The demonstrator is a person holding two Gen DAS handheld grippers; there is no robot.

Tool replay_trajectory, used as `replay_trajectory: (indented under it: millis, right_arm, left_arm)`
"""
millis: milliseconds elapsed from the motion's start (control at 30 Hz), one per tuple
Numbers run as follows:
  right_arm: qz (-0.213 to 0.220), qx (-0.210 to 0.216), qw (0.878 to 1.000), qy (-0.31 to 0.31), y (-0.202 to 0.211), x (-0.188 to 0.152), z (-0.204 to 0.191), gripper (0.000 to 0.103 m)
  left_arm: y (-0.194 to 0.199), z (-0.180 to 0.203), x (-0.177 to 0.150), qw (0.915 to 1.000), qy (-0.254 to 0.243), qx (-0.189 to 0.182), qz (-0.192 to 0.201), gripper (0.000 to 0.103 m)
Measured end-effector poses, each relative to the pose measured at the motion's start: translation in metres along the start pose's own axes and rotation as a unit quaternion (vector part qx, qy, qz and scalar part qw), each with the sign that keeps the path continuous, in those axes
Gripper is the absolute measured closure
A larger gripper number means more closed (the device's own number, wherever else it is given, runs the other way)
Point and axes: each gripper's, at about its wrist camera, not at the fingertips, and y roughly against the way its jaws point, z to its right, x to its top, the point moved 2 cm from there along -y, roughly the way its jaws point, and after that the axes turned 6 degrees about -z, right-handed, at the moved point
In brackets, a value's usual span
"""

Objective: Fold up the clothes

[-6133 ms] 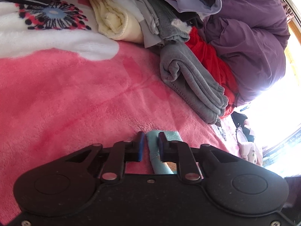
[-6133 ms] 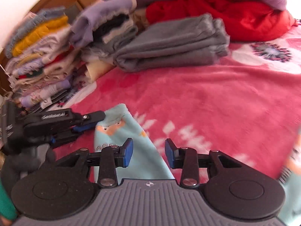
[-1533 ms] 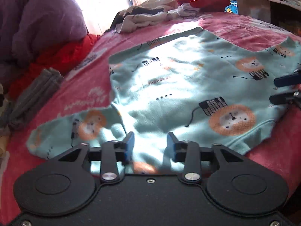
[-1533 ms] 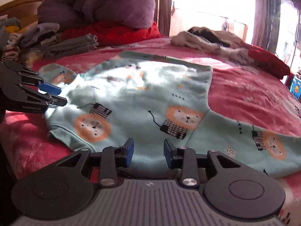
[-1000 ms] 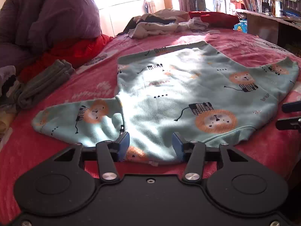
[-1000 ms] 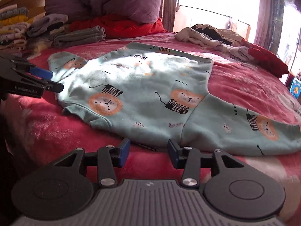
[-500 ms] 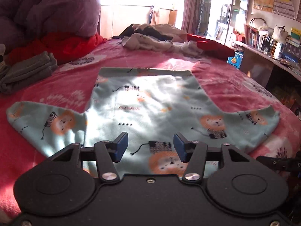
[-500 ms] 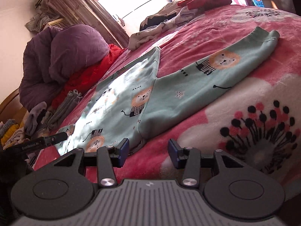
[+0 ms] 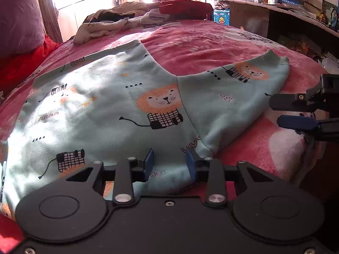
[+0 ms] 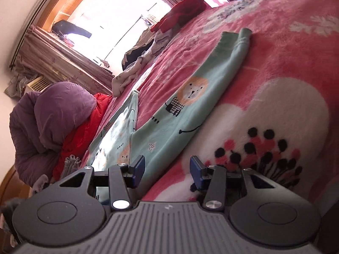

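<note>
A mint-green sweatshirt [image 9: 106, 105] with lion prints lies spread flat on the pink blanket [image 9: 211, 42]. My left gripper [image 9: 170, 165] hovers low over its near hem, just left of the right sleeve's armpit. Its jaws are closing, with hem cloth showing between the pads but not pinched. The right sleeve [image 9: 239, 84] stretches out to the right. My right gripper [image 9: 275, 112], rolled on its side, stands open beside that sleeve's lower edge. In the right wrist view the sleeve [image 10: 190, 105] runs away from the right gripper [image 10: 167, 169], and its edge passes between the fingers untouched.
Unfolded clothes [image 9: 110, 23] and a red garment [image 9: 186, 6] are heaped at the far end of the bed. A purple duvet [image 10: 53, 116] over red cloth [image 10: 84, 127] fills the left side. A desk with books [image 9: 275, 10] stands past the bed's right edge.
My left gripper has slid right along the hem toward the right sleeve, and its jaws have narrowed. My right gripper has rolled sideways and dropped close to the sleeve.
</note>
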Motion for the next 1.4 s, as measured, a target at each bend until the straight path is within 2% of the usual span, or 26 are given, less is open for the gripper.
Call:
replay_trajectory:
  millis: [67, 100, 200, 300, 367, 467, 567, 633, 667, 700, 733, 767, 800, 833, 933, 1033, 1067, 1133, 1233, 1333, 1400]
  right_arm:
    - [-0.006, 0.011, 1.0, -0.005, -0.002, 0.001, 0.003, 0.054]
    - [-0.008, 0.016, 1.0, -0.004, -0.002, 0.001, 0.004, 0.05]
    - [-0.017, 0.028, 0.999, 0.003, -0.007, -0.001, 0.0, 0.04]
    - [-0.021, 0.027, 0.999, 0.016, -0.013, 0.0, -0.007, 0.037]
    - [-0.02, 0.026, 0.999, 0.012, -0.017, 0.003, -0.006, 0.038]
    - [-0.011, 0.031, 0.999, -0.023, -0.021, 0.01, 0.003, 0.045]
    - [-0.001, 0.011, 0.999, -0.039, -0.025, 0.015, 0.009, 0.059]
    - [0.003, 0.0, 0.999, -0.037, -0.028, 0.016, 0.009, 0.062]
    - [0.006, -0.008, 1.0, -0.029, -0.03, 0.016, 0.007, 0.066]
    - [0.007, -0.021, 1.0, -0.018, -0.031, 0.015, 0.006, 0.077]
    - [0.005, -0.037, 0.999, -0.007, -0.034, 0.015, 0.006, 0.084]
    - [0.004, -0.048, 0.999, -0.003, -0.035, 0.015, 0.007, 0.097]
    - [0.002, -0.051, 0.999, -0.008, -0.036, 0.015, 0.011, 0.1]
    - [-0.001, -0.05, 0.999, -0.012, -0.037, 0.015, 0.014, 0.101]
    - [0.001, -0.057, 0.998, 0.008, -0.036, 0.013, 0.011, 0.101]
    - [0.006, -0.045, 0.999, -0.006, -0.034, 0.014, 0.014, 0.1]
    - [0.006, -0.043, 0.999, -0.01, -0.033, 0.014, 0.015, 0.1]
    - [0.006, -0.04, 0.999, -0.013, -0.032, 0.014, 0.016, 0.1]
    - [0.004, -0.055, 0.998, 0.012, -0.033, 0.013, 0.012, 0.101]
    - [0.007, -0.049, 0.999, 0.006, -0.03, 0.014, 0.013, 0.1]
    - [0.01, -0.04, 0.999, -0.008, -0.026, 0.014, 0.013, 0.093]
  left_arm:
    - [0.007, -0.007, 0.002, 1.0, 0.002, -0.007, 0.005, 0.07]
    - [0.011, -0.015, 0.002, 0.9998, 0.016, -0.005, 0.012, 0.07]
    - [0.021, -0.041, 0.001, 0.996, 0.08, -0.023, 0.032, 0.07]
    - [0.027, -0.049, 0.005, 0.9912, 0.117, -0.035, 0.05, 0.07]
    - [0.027, -0.043, 0.008, 0.9901, 0.118, -0.044, 0.062, 0.07]
    - [0.024, -0.029, 0.01, 0.9893, 0.113, -0.057, 0.073, 0.07]
    - [0.016, -0.02, 0.011, 0.9892, 0.111, -0.063, 0.072, 0.07]
    - [0.011, -0.015, 0.01, 0.9892, 0.108, -0.069, 0.071, 0.07]
    - [0.007, -0.011, 0.009, 0.9915, 0.095, -0.064, 0.06, 0.07]
    - [0.003, -0.007, 0.008, 0.9937, 0.082, -0.058, 0.05, 0.07]
    - [-0.006, 0.0, 0.006, 0.9972, 0.051, -0.051, 0.023, 0.07]
    - [-0.009, 0.007, 0.001, 0.999, 0.015, -0.033, 0.026, 0.069]
    - [-0.013, 0.014, -0.004, 0.9993, -0.021, -0.014, 0.029, 0.066]
    - [-0.011, 0.014, -0.002, 0.9994, -0.014, -0.013, 0.027, 0.066]
    - [0.005, 0.006, 0.006, 0.9979, 0.02, -0.031, 0.053, 0.067]
    - [0.014, 0.008, 0.01, 0.9952, 0.025, -0.049, 0.081, 0.065]
    - [0.008, 0.01, 0.008, 0.9963, 0.018, -0.052, 0.066, 0.064]
    - [-0.018, 0.024, -0.004, 0.9989, -0.031, -0.03, 0.018, 0.06]
    - [-0.015, 0.023, -0.006, 0.9986, -0.034, -0.028, 0.028, 0.059]
    - [0.0, 0.008, 0.0, 0.9977, 0.0, -0.054, 0.041, 0.058]
    - [0.014, -0.008, 0.002, 0.9955, 0.037, -0.068, 0.055, 0.058]
